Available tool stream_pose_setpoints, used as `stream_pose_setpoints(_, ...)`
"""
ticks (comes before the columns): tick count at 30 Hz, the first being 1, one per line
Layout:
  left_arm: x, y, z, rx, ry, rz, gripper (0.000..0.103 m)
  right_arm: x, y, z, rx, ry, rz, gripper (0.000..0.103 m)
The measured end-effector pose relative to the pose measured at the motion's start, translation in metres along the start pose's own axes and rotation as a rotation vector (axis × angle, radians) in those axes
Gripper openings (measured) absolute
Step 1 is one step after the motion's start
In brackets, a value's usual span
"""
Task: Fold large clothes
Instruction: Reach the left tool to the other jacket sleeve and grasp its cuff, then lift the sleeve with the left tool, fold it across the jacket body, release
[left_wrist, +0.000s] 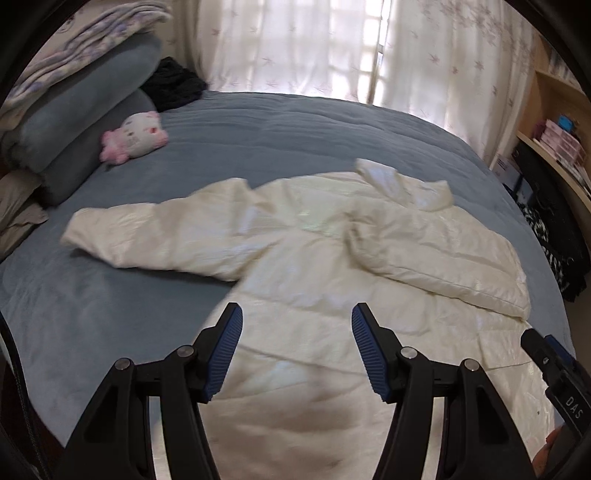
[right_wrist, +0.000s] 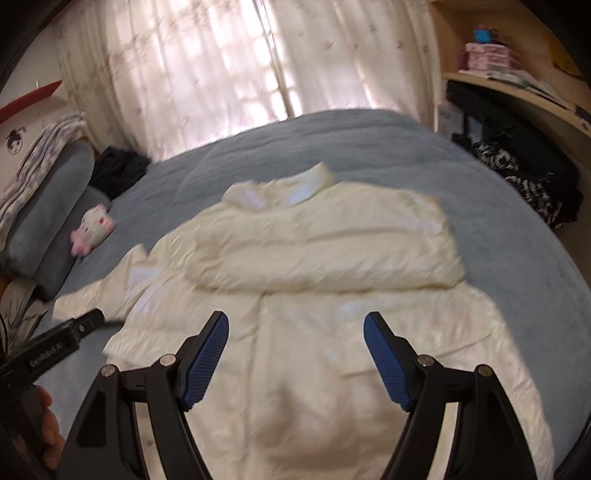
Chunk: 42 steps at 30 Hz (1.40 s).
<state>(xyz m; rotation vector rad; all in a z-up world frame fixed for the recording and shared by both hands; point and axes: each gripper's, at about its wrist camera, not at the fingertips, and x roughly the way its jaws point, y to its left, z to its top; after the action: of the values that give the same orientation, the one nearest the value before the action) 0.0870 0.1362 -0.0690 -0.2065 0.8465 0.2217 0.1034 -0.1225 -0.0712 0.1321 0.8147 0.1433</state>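
Now the white coat (left_wrist: 303, 236) lies flat across the blue bed (left_wrist: 258, 125) — one sleeve (left_wrist: 147, 236) stretched out toward the pillows (left_wrist: 85, 122), the other sleeve (left_wrist: 436, 254) folded over the body. Both grippers hang above its lower half: the left gripper (left_wrist: 297, 350) has its jaws spread with nothing between them, and the right gripper (right_wrist: 295, 358) — likewise spread and empty. A pink-and-white plush toy (left_wrist: 135, 140) sits by the pillows, apart from the coat.
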Motion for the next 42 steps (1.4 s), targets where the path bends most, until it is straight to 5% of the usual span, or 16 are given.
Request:
stream_pose_setpoints(10, -0.001, 0.097, -0.008, -0.082, -0.002, 0.030, 0.067, 0.017, 0.082, -0.017, -0.100, 0.022, 0.042, 0.076)
stream_pose_setpoints(29, 0.122, 0.307, 0.009, -0.336, 0.151, -0.291, 0.067, 0.105, 0.249, 0.012, -0.332, 0.001, 0.060, 0.076)
stream_pose_setpoints(40, 0.206, 0.370, 0.018, -0.584, 0.178, -0.406, 0.065, 0.153, 0.273, 0.004, -0.312, 0.075, 0.058, 0.076)
stream_pose_setpoints(42, 0.212, 0.368, 0.019, -0.584, 0.169, -0.389, 0.055, 0.156, 0.269, 0.001, -0.303, 0.092, 0.057, 0.076)
